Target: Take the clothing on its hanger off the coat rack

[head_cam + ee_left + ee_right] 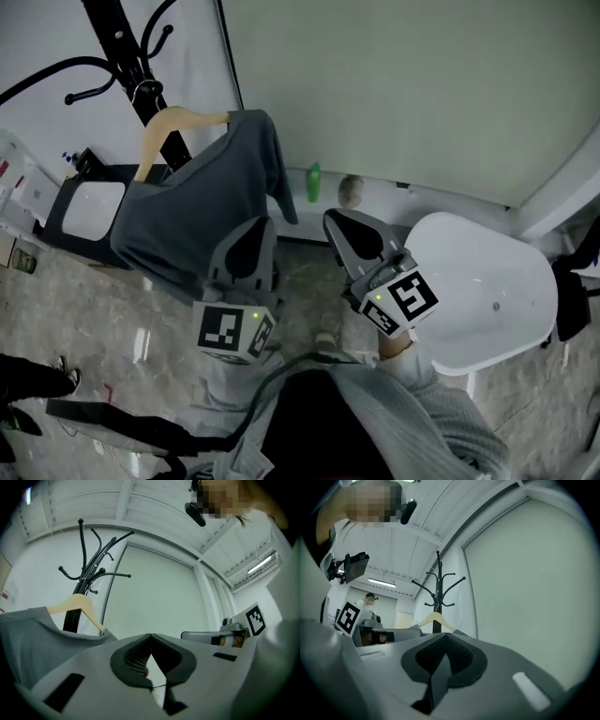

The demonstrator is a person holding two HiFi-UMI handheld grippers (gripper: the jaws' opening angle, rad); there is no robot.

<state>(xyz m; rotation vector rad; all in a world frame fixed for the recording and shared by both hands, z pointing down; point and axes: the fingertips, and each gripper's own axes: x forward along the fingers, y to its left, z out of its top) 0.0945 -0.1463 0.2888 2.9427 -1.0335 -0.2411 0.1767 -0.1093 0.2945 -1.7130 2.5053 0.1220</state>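
A dark grey garment hangs on a wooden hanger, whose hook sits on the black coat rack at the upper left. My left gripper is shut and empty, its tips just in front of the garment's lower right edge. To its right my right gripper is also shut, empty and apart from the cloth. In the left gripper view the shut gripper points up past the hanger and garment. In the right gripper view the shut gripper aims toward the hanger and rack.
A white rounded chair or tub stands close on the right. A black box with a white insert sits by the rack's foot. A green bottle stands at the base of the pale wall panel. A person is far off.
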